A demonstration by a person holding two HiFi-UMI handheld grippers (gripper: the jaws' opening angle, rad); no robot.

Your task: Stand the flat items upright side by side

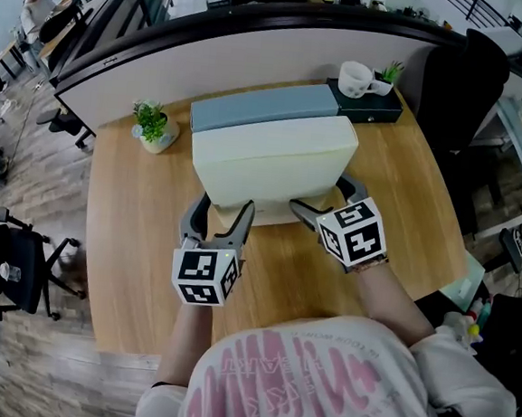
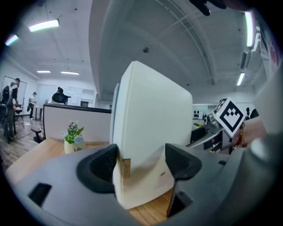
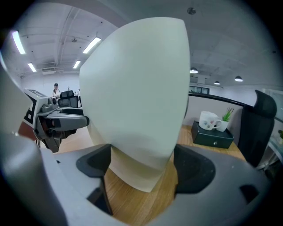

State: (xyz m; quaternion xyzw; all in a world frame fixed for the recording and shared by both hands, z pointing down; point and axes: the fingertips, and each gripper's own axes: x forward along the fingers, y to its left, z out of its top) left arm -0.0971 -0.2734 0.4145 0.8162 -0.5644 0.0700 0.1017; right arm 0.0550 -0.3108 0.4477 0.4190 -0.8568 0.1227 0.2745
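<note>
Left gripper [image 2: 141, 161]: points almost level, jaws spread wide, pads pressing both faces of the cream box [image 1: 274, 159] at its near left corner.
Right gripper [image 3: 140, 163]: tips downward, jaws spread wide, clamped across the box's near right corner.
Forearms [image 1: 186, 333]: reach in side by side from the box's near edge.

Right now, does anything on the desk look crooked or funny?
Only the cream box looks askew. It is tilted with one corner pointing down at the desk, neither flat nor upright, clamped by the left gripper and right gripper. The mug and potted plant stand straight.
</note>
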